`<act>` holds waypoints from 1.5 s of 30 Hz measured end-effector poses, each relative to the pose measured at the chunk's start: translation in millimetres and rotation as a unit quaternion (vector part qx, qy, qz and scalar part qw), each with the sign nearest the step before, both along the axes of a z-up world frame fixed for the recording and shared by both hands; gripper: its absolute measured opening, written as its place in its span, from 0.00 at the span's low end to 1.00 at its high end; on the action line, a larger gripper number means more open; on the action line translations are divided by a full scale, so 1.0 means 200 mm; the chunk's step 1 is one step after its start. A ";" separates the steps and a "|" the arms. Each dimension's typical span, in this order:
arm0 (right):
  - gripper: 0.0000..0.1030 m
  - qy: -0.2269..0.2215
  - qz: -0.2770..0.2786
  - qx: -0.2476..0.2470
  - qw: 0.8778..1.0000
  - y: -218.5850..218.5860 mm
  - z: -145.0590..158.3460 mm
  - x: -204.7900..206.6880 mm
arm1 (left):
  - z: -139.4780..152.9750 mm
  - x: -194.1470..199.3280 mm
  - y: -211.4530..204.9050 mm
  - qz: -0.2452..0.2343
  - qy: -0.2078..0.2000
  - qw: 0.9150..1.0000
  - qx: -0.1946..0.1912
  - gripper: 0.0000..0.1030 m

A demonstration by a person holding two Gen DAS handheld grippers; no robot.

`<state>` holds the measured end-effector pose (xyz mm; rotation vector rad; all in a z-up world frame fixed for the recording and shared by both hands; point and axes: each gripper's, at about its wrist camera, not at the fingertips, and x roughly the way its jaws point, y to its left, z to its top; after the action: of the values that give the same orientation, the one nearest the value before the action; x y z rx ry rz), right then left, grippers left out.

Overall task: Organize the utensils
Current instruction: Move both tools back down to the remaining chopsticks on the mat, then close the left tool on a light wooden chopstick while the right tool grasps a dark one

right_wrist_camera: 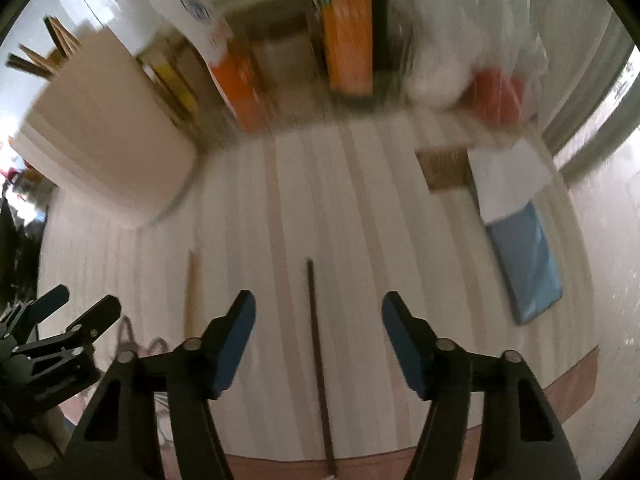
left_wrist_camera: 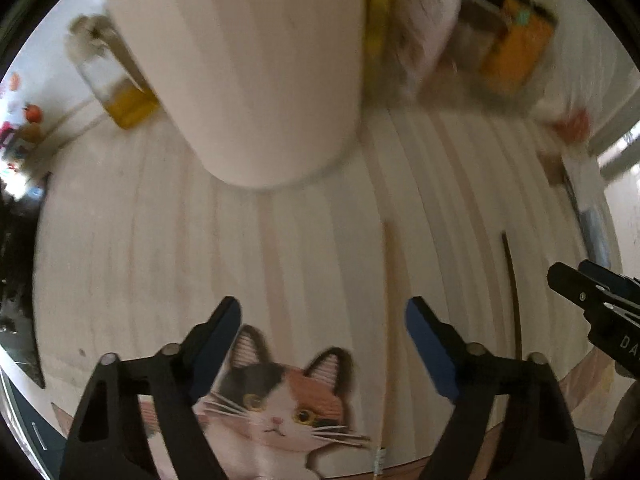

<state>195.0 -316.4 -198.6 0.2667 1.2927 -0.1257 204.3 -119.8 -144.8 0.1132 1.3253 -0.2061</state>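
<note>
A tall cream utensil holder [left_wrist_camera: 260, 72] stands on the pale striped table, straight ahead of my left gripper [left_wrist_camera: 324, 308]. That gripper is open with nothing between its fingers, above a cat picture [left_wrist_camera: 280, 404]. A light wooden chopstick [left_wrist_camera: 390, 280] and a dark chopstick [left_wrist_camera: 512, 288] lie to its right. In the right wrist view the dark chopstick [right_wrist_camera: 318, 360] lies on the table between the spread fingers of my open right gripper [right_wrist_camera: 320, 298], untouched by the pads. The light chopstick [right_wrist_camera: 192, 296] lies further left. The holder [right_wrist_camera: 108, 148] has sticks poking out of its top.
Orange boxes [right_wrist_camera: 348, 28] and blurred packets crowd the table's far side. A blue flat case [right_wrist_camera: 524, 264] and white paper [right_wrist_camera: 508, 176] lie at the right. A bottle of yellow liquid [left_wrist_camera: 120, 92] stands left of the holder. The left gripper [right_wrist_camera: 86, 300] shows at the right wrist view's left edge.
</note>
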 end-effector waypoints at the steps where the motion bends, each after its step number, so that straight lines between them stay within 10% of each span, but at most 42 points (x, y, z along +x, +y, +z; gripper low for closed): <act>1: 0.55 0.006 -0.001 0.001 1.000 0.00 -0.02 0.00 | -0.03 0.00 -0.02 -0.006 0.009 1.000 -0.003 0.73; 21: 0.49 0.072 -0.003 0.015 0.997 -0.02 -0.26 -0.08 | -0.21 -0.07 -0.22 -0.056 0.039 0.998 0.004 0.46; 27: 0.38 0.085 0.008 0.000 0.996 0.02 -0.30 -0.10 | -0.21 -0.09 -0.21 -0.064 0.032 0.997 0.003 0.07; 31: 0.06 0.088 0.012 0.008 0.996 0.06 -0.30 -0.09 | -0.21 -0.08 -0.15 -0.062 0.036 0.997 -0.002 0.05; 45: 0.05 0.087 0.029 0.055 0.994 0.36 -0.32 -0.01 | -0.22 -0.14 0.27 -0.008 0.048 0.999 0.009 0.05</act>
<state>193.3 -243.7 -262.6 0.3170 1.4822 -0.0276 177.2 -66.1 -188.3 0.1309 1.4231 -0.2160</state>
